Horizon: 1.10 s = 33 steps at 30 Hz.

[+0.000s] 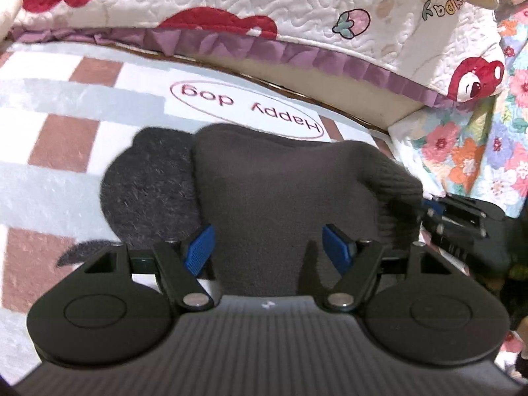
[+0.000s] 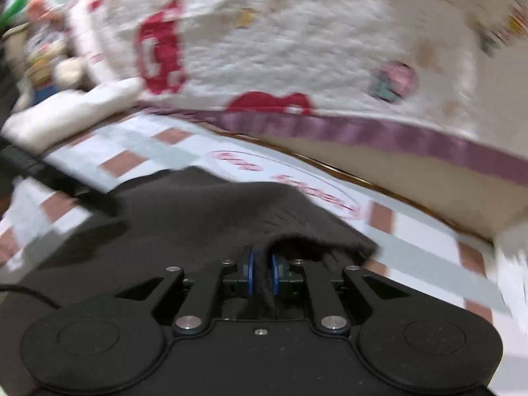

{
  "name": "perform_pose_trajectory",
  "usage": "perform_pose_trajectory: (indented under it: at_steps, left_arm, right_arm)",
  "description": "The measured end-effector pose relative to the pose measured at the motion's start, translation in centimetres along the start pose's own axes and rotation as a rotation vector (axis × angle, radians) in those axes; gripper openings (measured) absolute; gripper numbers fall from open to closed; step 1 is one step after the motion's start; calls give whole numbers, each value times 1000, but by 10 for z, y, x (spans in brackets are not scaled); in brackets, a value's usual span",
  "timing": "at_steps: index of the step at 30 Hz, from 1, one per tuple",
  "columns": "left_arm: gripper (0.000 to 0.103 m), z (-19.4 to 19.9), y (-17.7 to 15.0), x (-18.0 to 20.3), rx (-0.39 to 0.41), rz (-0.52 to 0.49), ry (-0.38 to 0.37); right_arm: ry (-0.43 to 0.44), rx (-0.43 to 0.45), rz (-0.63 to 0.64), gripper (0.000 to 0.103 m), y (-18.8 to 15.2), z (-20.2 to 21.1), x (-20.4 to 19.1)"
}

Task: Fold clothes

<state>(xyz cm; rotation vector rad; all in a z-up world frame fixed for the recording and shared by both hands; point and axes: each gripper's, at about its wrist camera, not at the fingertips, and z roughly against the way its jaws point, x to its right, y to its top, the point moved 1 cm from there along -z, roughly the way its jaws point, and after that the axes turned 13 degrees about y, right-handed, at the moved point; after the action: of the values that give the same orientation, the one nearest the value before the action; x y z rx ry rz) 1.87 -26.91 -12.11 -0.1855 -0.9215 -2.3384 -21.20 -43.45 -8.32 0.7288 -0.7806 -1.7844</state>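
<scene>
Garment (image 2: 211,217) pinched only in right gripper (image 2: 260,272)

Dark brown fleecy garment (image 1: 274,181), rumpled on checked blanket (image 1: 66,178)

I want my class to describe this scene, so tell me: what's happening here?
A person is folding a dark brown knit garment on a checked "Happy dog" blanket, using two handheld grippers. The right gripper is shut on a bunched edge of the garment. The left gripper hovers open over the cloth, gripping nothing. A quilt with a purple frill lies behind.
</scene>
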Motion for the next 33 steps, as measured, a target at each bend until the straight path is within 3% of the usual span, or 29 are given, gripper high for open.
perform_pose_trajectory:
  at_steps: [4, 5, 7, 9, 11, 16, 18, 20, 27, 31, 33]
  left_arm:
    - [71, -4, -5, 5, -10, -24, 17]
    - [71, -4, -6, 6, -11, -30, 22]
    - [71, -4, -8, 8, -12, -42, 33]
    - [71, -6, -10, 5, -20, -36, 35]
    - [71, -10, -12, 1, -34, -22, 33]
    - [73, -18, -13, -5, -54, 19, 9]
    - [72, -17, -15, -5, -42, 18, 6]
    - [71, -15, -15, -4, -27, 12, 4]
    - [71, -5, -13, -5, 20, -8, -30]
    - [72, -10, -13, 3, -25, -62, -22]
    - [72, -17, -16, 7, -61, -77, 14]
  right_arm:
    - [69, 91, -270, 20, -8, 13, 48]
    - [100, 94, -340, 34, -12, 12, 58]
    - [154, 94, -475, 48, -22, 8, 76]
    - [187, 108, -581, 52, -31, 6, 86]
    - [173, 108, -534, 63, -33, -2, 84]
    - [133, 103, -355, 64, -32, -22, 78]
    - [158, 121, -277, 50, -22, -26, 75]
    - [175, 172, -225, 12, -5, -21, 65]
    - [11, 45, -199, 6, 10, -31, 75]
    - [-85, -31, -185, 6, 19, -38, 81]
    - [-39, -23, -241, 10, 8, -32, 81]
